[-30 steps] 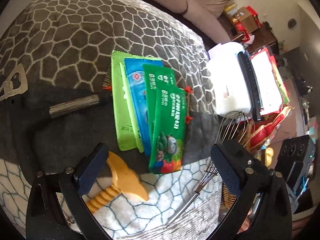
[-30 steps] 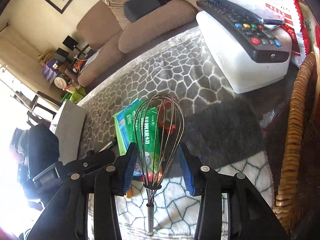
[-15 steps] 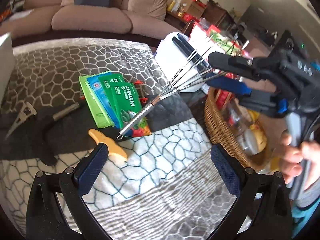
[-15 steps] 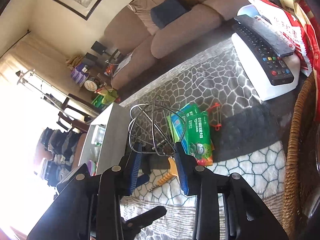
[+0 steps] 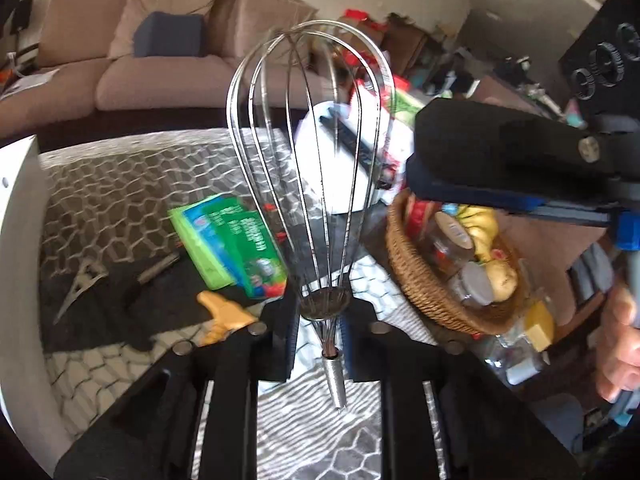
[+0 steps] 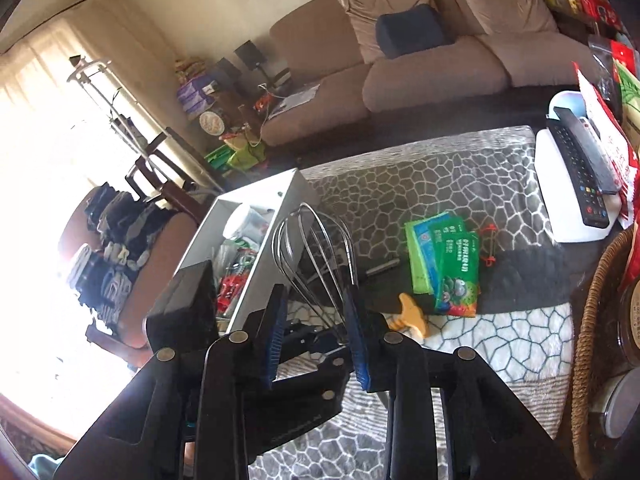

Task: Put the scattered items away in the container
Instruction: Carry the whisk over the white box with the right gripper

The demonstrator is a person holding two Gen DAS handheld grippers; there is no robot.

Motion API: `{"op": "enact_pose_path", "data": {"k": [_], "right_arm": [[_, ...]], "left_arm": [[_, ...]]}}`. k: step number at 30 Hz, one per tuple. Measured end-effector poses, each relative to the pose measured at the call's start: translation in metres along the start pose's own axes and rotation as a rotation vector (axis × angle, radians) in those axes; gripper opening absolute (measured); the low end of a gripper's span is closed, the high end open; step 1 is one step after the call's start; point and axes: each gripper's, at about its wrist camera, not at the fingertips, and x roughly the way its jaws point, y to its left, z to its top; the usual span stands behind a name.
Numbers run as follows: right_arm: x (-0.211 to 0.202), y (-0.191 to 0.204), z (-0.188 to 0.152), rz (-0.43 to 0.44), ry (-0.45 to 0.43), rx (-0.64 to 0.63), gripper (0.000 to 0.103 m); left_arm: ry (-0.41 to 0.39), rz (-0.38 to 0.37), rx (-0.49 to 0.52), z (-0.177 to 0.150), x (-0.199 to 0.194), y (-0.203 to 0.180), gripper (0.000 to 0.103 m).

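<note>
**Left wrist view.** A round woven wicker basket stands at the right of the table. It holds lidded glass jars, a yellow banana-like fruit and other small goods too blurred to name. A white box shows only one outer wall at the left edge, so its contents are hidden here. The left tongs are closing and grasp a steel-wire balloon whisk at the neck where the wires gather. Its cage stands upright above the table and its short ribbed handle points down between the fingers. The right tongs hover above the basket, apart from the whisk, carried by a person's hand. Fanned green and blue sachets and a yellow-orange plastic piece lie on the table.

**Right wrist view.** The white box is seen from above, open and crowded with mixed items, some red, some clear. The right tongs are closing with a clear gap between their blue pads and nothing gripped. The whisk's cage rises beyond them, just beside the box wall. Only this view shows a black remote control lying on a white case. The basket shows only its rim.
</note>
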Motion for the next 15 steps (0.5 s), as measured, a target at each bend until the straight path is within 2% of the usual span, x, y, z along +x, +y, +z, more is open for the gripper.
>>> {"op": "enact_pose_path", "data": {"k": [1,4,6,8,10,13,15], "right_arm": [[0.0,0.01,0.0,0.003,-0.002,-0.011,0.029],[0.007,0.039,0.003,0.027,0.009,-0.04,0.029],[0.011,0.057,0.005,0.046,0.006,-0.042,0.033],[0.02,0.075,0.006,0.059,0.016,-0.056,0.042],[0.03,0.093,0.006,0.066,0.013,-0.068,0.059],[0.045,0.127,0.007,0.137,0.008,-0.104,0.072],[0.055,0.152,0.008,0.174,0.006,-0.132,0.074]], "left_arm": [[-0.007,-0.013,-0.007,-0.003,-0.009,0.002,0.016],[-0.03,0.01,-0.028,-0.009,-0.043,0.011,0.016],[-0.05,0.017,-0.062,-0.011,-0.071,0.022,0.016],[-0.075,0.03,-0.062,-0.011,-0.101,0.031,0.016],[-0.078,0.053,-0.049,-0.01,-0.128,0.04,0.016],[-0.083,0.089,-0.041,-0.008,-0.167,0.059,0.016],[-0.085,0.111,-0.035,-0.008,-0.192,0.073,0.016]]}}
